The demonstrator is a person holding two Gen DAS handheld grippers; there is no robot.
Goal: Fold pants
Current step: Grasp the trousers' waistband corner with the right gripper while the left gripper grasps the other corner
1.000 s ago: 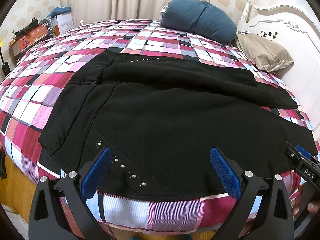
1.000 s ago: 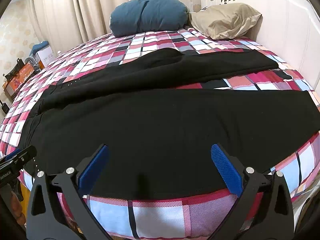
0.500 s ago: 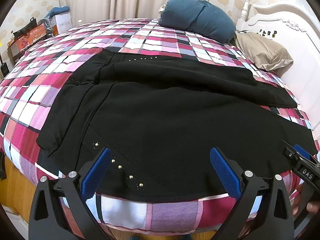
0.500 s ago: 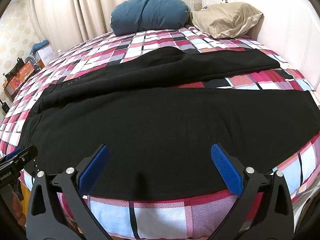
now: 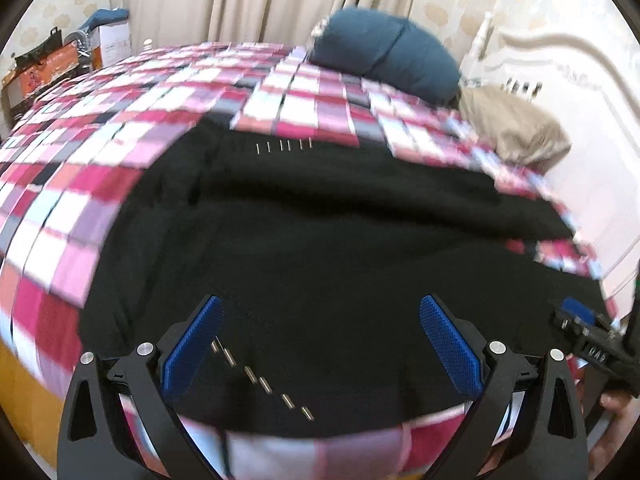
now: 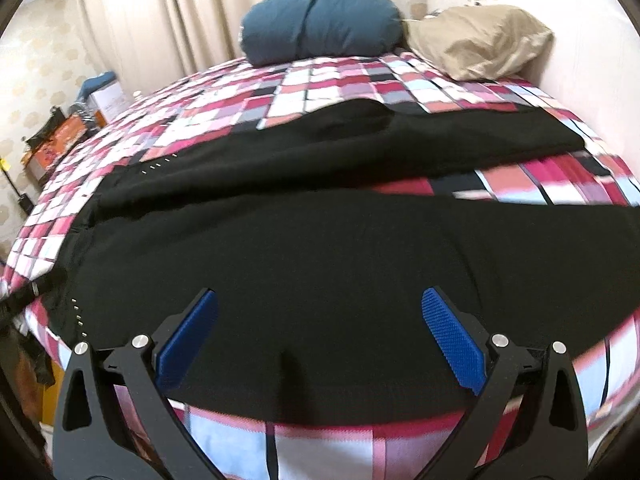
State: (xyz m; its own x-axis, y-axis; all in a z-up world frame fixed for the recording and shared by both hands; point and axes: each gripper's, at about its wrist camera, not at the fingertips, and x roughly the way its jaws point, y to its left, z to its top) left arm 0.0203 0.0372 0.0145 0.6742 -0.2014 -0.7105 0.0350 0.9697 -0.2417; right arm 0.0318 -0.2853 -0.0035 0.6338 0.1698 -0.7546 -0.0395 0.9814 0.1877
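- Across the middle of both wrist views: black fabric pants [image 5: 340, 264] [image 6: 320, 264] lying flat on a bed with a pink, red and white checked cover [image 5: 80, 184] [image 6: 248, 108], waist toward frame left, legs running to frame right.
- Two legs apart at the right side, a wedge of checked cover showing between them; the near leg reaches the bed's front edge.
- Row of small metal studs [image 5: 260, 380] on the pants at lower centre-left of the left view, second stud row [image 5: 284, 146] at the far waist edge.
- Left tongs [image 5: 320, 350] at the bottom of the left view: blue-padded fingers spread wide, nothing between them, hovering over the near waist part of the pants by the studs.
- Right tongs [image 6: 320, 340] at the bottom of the right view: fingers also spread wide, gripping nothing, over the near leg close to the bed edge.
- Right tongs also visible at the lower right edge of the left view, blurred.
- Dark blue round pillow [image 5: 384, 52] [image 6: 320, 20] at upper centre, beige rumpled pillow [image 5: 516, 128] [image 6: 480, 40] to its right.
- Cream pleated curtains [image 5: 260, 0] [image 6: 160, 12] behind the bed.
- Both views motion-blurred.
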